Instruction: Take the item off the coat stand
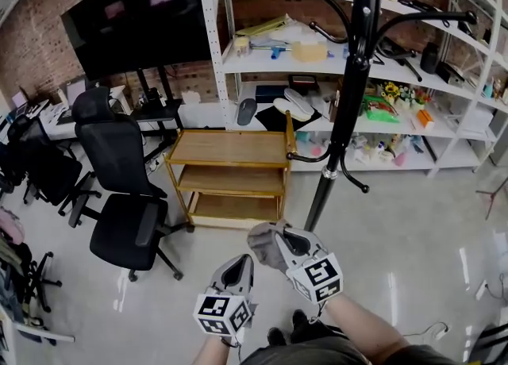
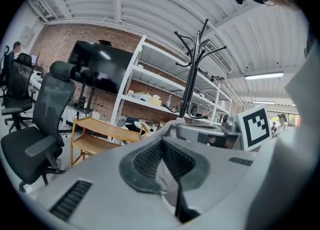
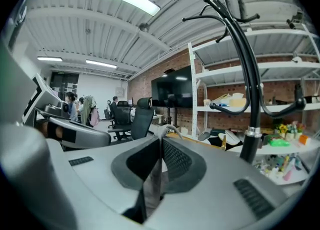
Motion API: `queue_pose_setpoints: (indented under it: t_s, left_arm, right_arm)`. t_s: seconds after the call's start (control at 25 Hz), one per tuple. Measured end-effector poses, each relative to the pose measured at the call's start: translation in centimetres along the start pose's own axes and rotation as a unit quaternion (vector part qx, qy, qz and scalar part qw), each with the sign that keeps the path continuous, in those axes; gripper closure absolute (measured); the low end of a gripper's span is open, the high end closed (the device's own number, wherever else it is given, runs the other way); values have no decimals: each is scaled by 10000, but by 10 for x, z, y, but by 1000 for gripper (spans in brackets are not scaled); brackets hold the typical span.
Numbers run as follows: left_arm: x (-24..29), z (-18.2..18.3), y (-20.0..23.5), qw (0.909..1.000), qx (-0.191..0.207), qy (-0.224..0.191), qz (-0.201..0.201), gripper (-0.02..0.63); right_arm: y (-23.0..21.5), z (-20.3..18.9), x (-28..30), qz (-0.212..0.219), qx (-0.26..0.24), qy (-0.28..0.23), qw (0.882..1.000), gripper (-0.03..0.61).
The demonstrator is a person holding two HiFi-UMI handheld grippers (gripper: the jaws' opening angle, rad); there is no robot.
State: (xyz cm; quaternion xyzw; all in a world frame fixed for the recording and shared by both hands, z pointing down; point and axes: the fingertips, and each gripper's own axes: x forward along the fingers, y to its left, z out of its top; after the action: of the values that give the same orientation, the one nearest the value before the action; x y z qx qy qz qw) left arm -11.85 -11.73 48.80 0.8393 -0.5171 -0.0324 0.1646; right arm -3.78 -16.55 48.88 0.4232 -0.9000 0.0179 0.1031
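Observation:
The black coat stand rises at centre right of the head view, and its hooks are bare. It also shows in the left gripper view as the coat stand and in the right gripper view as the coat stand. Low in front of it, my right gripper is shut on a grey cloth. My left gripper sits just left of it and below. In their own views, the left gripper and right gripper each pinch a thin strip of grey cloth between the pads.
A wooden shelf cart stands left of the stand's base. A black office chair is further left. White shelving with clutter lines the brick wall. A wire hanger lies on the floor. People stand far off.

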Motion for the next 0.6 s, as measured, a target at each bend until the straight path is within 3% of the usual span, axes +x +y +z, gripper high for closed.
queue_pose_setpoints:
  t_s: [0.32,0.6]
  left_arm:
    - [-6,4,-23,9999,-23,-133,18,606]
    - [-18,-17,-60,9998,-78,-12,190,606]
  right_arm:
    - [8,-8,-26,130,15,-70,9999,551]
    - [3,-22,-77,226,81,10,9997,551]
